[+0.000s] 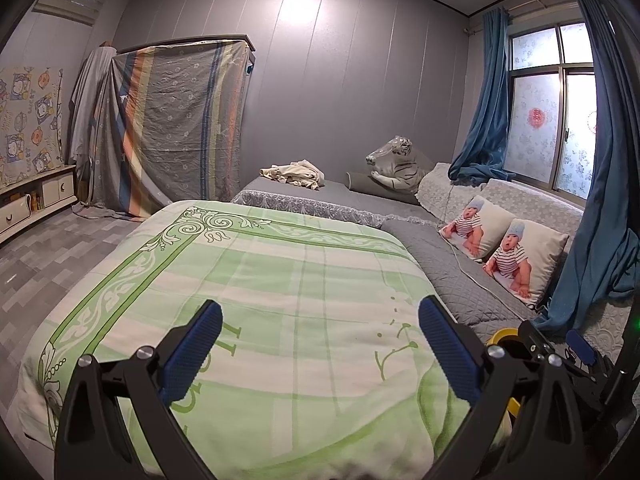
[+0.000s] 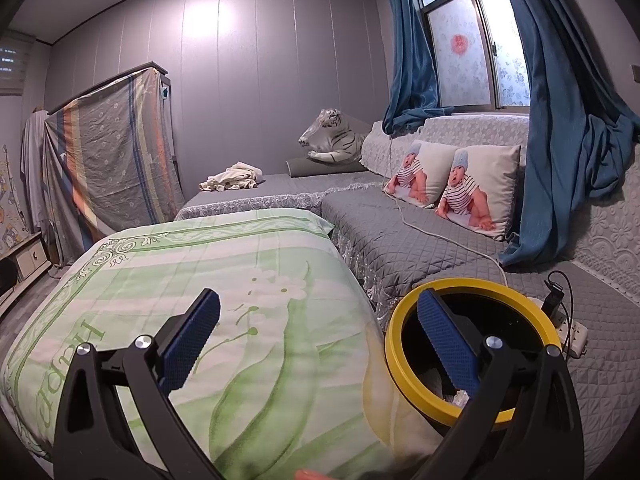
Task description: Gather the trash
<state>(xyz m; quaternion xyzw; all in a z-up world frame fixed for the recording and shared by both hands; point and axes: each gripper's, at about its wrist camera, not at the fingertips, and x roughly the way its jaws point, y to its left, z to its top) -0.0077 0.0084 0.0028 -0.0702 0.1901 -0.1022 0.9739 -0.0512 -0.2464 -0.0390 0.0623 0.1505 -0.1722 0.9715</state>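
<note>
Right wrist: right tool [image 2: 318,334] gapes empty beside yellow-rimmed bin [image 2: 404,316].

1. Dim, cool light fills both views; the frosted window [image 1: 552,120] glows with daylight.
2. A bright glare patch sits on the grey wall [image 2: 224,20].
3. Fisheye bending curves edges; corners vignette black.

Green-and-white checked quilt [image 2: 192,280] with scroll border and flower print | grey quilted sofa cover [image 2: 404,236] | 2 white pillows [image 2: 476,188] printed with striped-shirt babies | teal-blue curtains [image 2: 560,120] | yellow-rimmed black bin [image 2: 404,320] | white-and-black striped tiger toy [image 2: 332,136] | blue textured finger pads [image 2: 192,344]
</note>
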